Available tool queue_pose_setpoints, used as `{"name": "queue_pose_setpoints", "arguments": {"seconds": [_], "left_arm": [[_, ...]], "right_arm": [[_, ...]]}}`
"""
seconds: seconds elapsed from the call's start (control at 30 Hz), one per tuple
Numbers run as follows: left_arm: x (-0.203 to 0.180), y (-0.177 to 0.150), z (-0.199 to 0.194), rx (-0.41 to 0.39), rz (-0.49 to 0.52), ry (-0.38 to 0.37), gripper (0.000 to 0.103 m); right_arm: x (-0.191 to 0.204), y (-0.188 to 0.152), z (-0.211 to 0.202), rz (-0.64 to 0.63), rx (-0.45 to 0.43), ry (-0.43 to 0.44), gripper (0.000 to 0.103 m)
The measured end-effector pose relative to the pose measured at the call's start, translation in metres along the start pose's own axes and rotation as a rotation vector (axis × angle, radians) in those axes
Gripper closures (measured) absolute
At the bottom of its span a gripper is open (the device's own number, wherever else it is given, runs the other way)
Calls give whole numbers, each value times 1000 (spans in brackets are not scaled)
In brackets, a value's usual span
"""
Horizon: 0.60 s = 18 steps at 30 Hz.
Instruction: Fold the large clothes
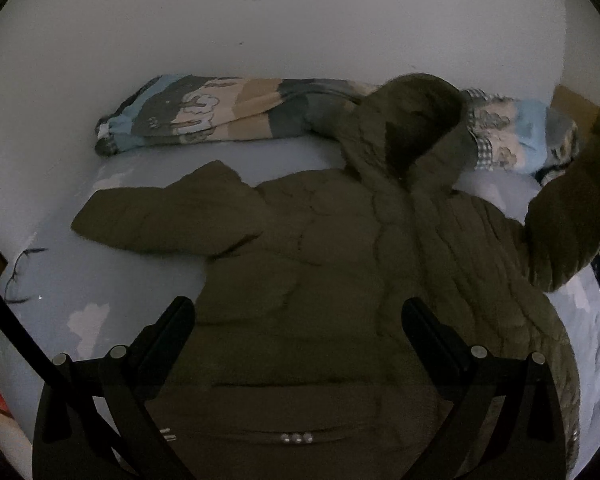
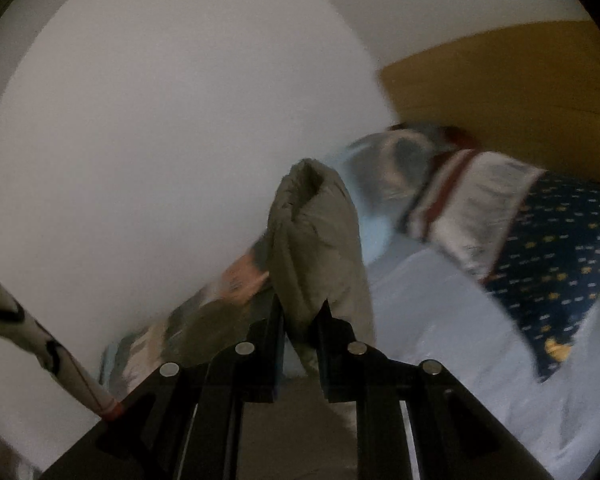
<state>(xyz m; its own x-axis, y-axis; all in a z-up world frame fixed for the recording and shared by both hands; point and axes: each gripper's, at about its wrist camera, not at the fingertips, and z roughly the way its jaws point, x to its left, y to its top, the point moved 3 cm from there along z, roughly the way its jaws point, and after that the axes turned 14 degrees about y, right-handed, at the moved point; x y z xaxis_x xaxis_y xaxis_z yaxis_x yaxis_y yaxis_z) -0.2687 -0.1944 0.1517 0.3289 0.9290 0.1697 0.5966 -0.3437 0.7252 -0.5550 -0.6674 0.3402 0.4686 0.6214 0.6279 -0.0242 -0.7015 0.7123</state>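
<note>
Spread front-up on the bed [image 1: 72, 280], hood toward the wall, olive puffer jacket [image 1: 308, 248] ready for folding: right claw [image 2: 300, 320] clamped on the raised right sleeve [image 2: 316, 240], probably to swing it across, left claw [image 1: 298, 312] hovering apart above the hem.

A rolled patterned quilt [image 1: 204, 110] lies along the white wall [image 1: 260, 20] on a pale blue bedsheet [image 1: 112, 276], near a navy dotted pillow [image 2: 560, 264].
</note>
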Motion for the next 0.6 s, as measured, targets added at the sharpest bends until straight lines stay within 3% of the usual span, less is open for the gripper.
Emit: {"name": "queue_pose_setpoints", "arguments": {"seconds": [0.17,0.27,0.43,0.6], "left_arm": [[17,3,2,16,-33,4,0],[27,3,3,25,-59,4,0],[36,3,9,50,-90,7,0],[38,3,14,72,-104,7,0]], "right_arm": [[69,-50,27,-59,97,110,88],[99,-95,61,-104,203,149,89],[119,-180,121,-167,388,164,89],[116,-276,183,-188,557,146,89]]}}
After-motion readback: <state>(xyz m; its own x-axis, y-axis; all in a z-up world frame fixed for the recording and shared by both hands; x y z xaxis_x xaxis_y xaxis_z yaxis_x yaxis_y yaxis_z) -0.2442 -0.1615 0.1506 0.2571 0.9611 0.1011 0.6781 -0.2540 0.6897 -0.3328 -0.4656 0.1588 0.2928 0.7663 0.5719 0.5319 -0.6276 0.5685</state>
